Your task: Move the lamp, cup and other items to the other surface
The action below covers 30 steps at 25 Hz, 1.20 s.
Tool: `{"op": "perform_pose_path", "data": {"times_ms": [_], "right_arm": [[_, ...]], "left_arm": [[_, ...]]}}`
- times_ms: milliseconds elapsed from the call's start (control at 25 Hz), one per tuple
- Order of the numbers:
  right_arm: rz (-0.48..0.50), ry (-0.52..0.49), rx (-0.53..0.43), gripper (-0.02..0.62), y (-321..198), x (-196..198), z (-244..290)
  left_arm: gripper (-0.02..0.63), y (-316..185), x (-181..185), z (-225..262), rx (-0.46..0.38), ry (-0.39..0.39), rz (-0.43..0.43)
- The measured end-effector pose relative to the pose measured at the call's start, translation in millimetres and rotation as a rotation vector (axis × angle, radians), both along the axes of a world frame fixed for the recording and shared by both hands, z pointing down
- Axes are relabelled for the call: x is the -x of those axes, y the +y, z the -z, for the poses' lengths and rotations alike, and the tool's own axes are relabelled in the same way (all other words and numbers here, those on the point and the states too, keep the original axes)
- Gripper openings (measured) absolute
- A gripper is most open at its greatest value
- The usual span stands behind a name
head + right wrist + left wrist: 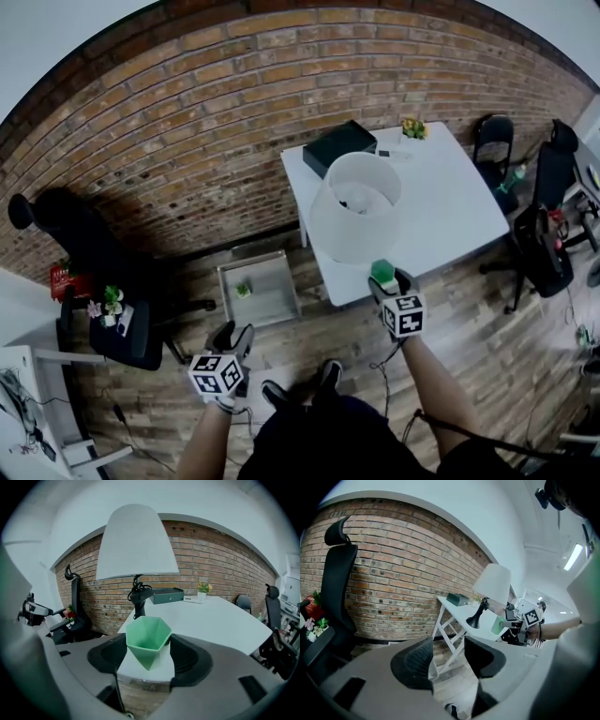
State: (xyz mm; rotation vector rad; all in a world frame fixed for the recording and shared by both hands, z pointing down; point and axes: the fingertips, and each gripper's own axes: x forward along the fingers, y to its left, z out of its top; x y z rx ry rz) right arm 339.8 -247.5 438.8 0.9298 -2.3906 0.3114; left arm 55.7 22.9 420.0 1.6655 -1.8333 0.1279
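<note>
My right gripper (387, 281) is shut on a green faceted cup (382, 272), holding it upright over the front edge of the white table (450, 211). In the right gripper view the cup (148, 641) sits between both pads. Just behind it stands the lamp (356, 202) with a white shade and black base (137, 606). A dark box (339, 145) and a small potted plant (413, 127) sit at the table's far side. My left gripper (232, 341) hangs over the wooden floor, open and empty (449, 660).
A low square grey stand (272, 305) with a small plant (244, 290) on it sits on the floor left of the table. A black office chair (89, 248) and a dark side table with flowers (112, 305) are at the left. More chairs (544, 225) crowd the right.
</note>
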Motion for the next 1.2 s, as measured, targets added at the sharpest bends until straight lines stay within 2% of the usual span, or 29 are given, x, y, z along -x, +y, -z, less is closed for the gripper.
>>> {"op": "perform_pose_path", "data": {"times_ms": [280,480,680,720,800,1200], "right_arm": [[-0.012,-0.012,-0.005,0.293,-27.0,-18.7,-8.2],[-0.014,0.016,0.015,0.296,-27.9,-27.2,-29.5],[-0.026,0.0,0.016,0.305,-29.3,-28.5,-38.8],[-0.032,0.005,0.023,0.331,-28.2,-29.0,-41.8],[-0.056,0.0,0.042,0.342,-23.6,-30.8,-44.2],[-0.153,-0.039,0.095,0.314,30.8,-21.5,-40.7]], "left_arm": [[0.206,-16.2,-17.7,-0.8,-0.004,0.004,0.014],[0.206,-17.4,-22.0,-2.4,0.003,-0.006,0.029],[0.204,-9.8,-19.0,-4.2,0.015,-0.005,0.04],[0.204,-7.1,-18.2,-5.2,0.018,-0.003,0.042],[0.204,-2.5,-16.4,-6.4,0.02,0.0,0.045],[0.204,24.3,6.3,-4.4,0.002,0.014,0.032]]}}
